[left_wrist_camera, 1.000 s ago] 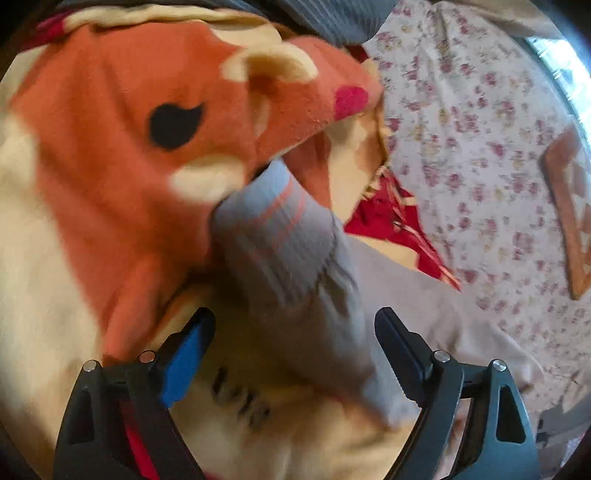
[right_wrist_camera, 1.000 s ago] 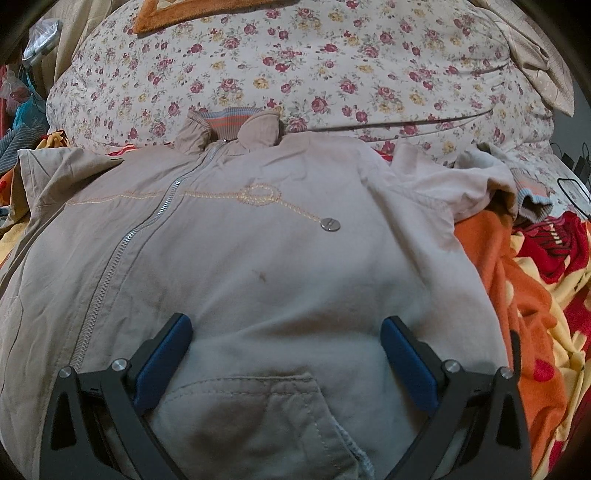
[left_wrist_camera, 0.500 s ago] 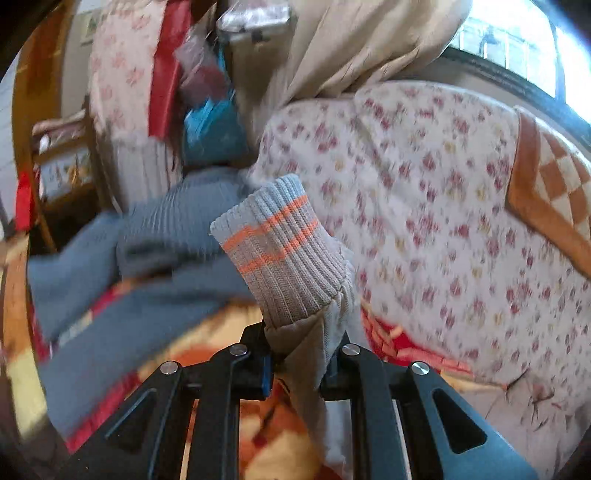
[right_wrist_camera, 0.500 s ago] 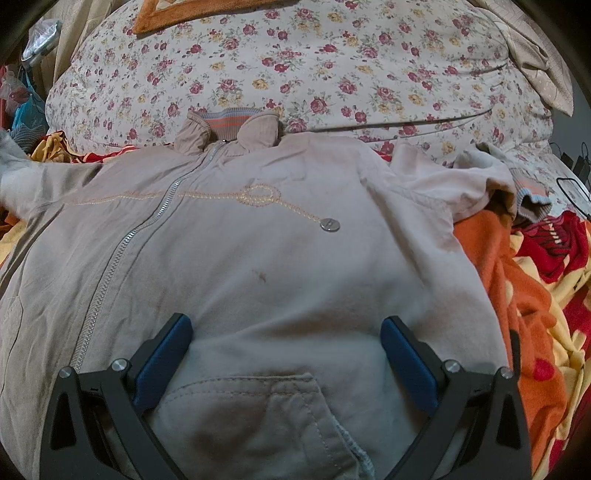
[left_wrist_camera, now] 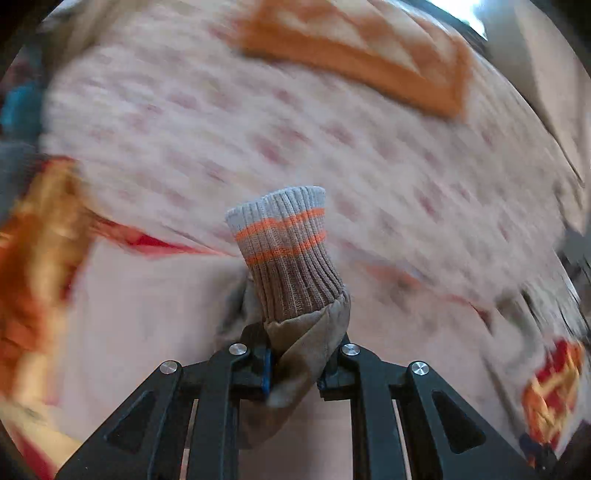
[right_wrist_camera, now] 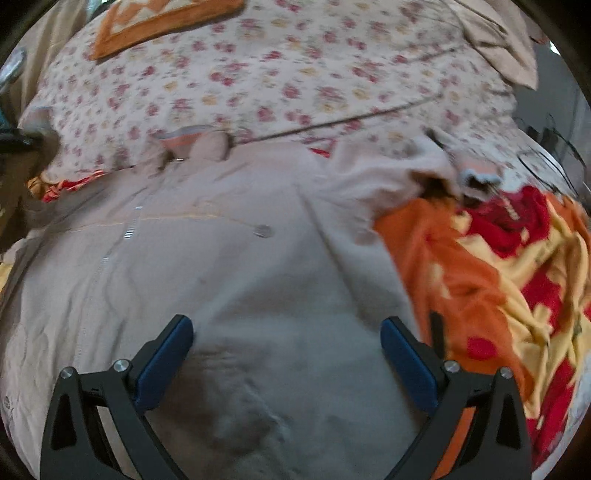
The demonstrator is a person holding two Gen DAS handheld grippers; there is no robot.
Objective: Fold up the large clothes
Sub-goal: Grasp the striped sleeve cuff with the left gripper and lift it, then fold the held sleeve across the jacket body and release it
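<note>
A beige zip-up jacket (right_wrist_camera: 229, 280) lies spread front-up on the bed, collar (right_wrist_camera: 199, 144) at the far side. My left gripper (left_wrist_camera: 293, 373) is shut on the jacket's sleeve just below its ribbed grey cuff (left_wrist_camera: 288, 251) with orange stripes, and holds it up over the jacket body (left_wrist_camera: 147, 317). My right gripper (right_wrist_camera: 286, 354) is open and empty, hovering over the jacket's lower front. The other sleeve, with its cuff (right_wrist_camera: 476, 173), lies bunched at the right. The left wrist view is blurred by motion.
A floral quilt (right_wrist_camera: 280, 81) rises behind the jacket, with an orange patterned cushion (right_wrist_camera: 159, 22) on it. An orange, red and yellow blanket (right_wrist_camera: 498, 280) lies under and to the right of the jacket. Part of the left gripper (right_wrist_camera: 18, 140) shows at the left edge.
My left gripper closed on the sleeve near its cuff, lifted it and swung it round toward the jacket body. My right gripper has shifted slightly and stays open.
</note>
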